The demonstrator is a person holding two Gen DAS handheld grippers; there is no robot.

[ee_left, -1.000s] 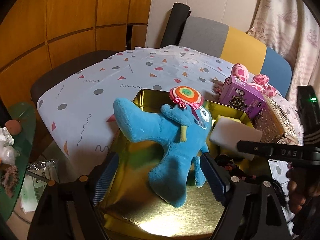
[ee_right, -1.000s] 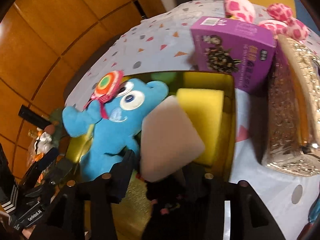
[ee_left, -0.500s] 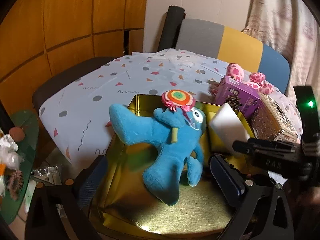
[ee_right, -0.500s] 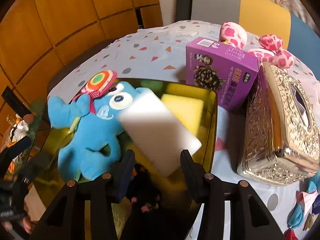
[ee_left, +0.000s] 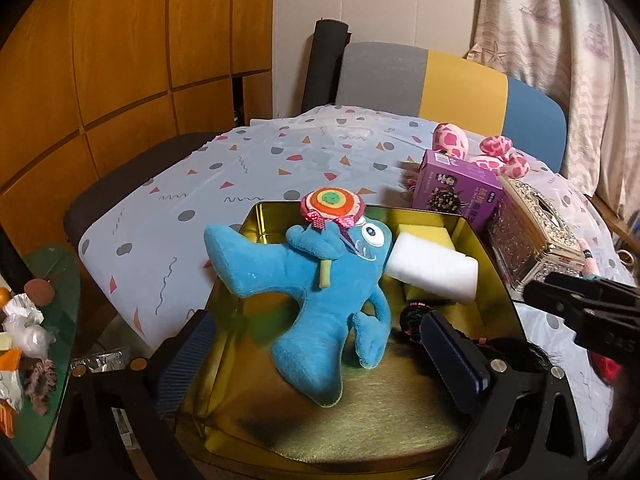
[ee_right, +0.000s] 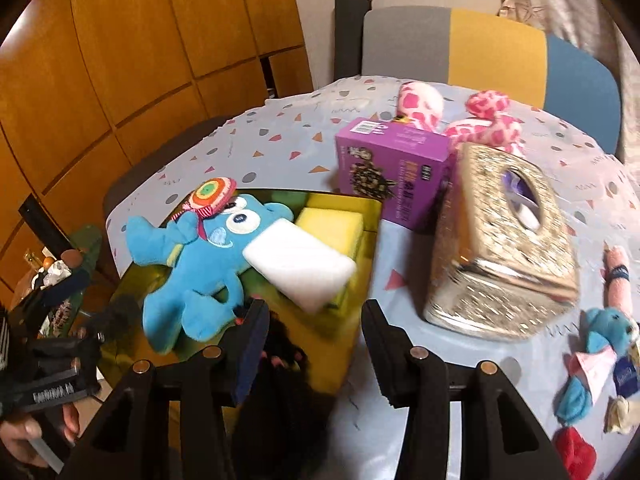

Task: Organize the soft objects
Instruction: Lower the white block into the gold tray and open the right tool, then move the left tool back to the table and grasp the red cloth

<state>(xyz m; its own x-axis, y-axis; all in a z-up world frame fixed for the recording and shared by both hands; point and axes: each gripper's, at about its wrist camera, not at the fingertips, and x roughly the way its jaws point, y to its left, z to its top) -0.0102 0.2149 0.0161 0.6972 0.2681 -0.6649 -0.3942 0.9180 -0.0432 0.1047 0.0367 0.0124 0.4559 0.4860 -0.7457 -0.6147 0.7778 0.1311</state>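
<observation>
A blue plush (ee_left: 320, 288) with a lollipop (ee_left: 332, 204) lies in the gold tin (ee_left: 360, 432). My left gripper (ee_left: 320, 352) is open wide, its pads (ee_left: 192, 344) standing clear on either side of the plush's legs. A white sponge (ee_right: 300, 268) rests tilted on the yellow sponges (ee_right: 332, 220) and against the plush's head (ee_right: 240, 220). My right gripper (ee_right: 316, 336) is open just behind the sponge, with nothing pressed between its fingers. A dark fuzzy toy (ee_right: 284, 360) lies in the tin under them.
A purple box (ee_right: 392, 172) and a gold tissue box (ee_right: 500, 248) stand right of the tin. A pink spotted plush (ee_right: 460, 116) lies behind them. Several small soft toys (ee_right: 600, 344) lie at the right edge of the patterned tablecloth (ee_left: 260, 168). A chair (ee_left: 440, 80) stands beyond the table.
The right gripper drew back and up, leaving the white sponge lying in the tin. The left gripper's jaws widened and it backed slightly away from the blue plush.
</observation>
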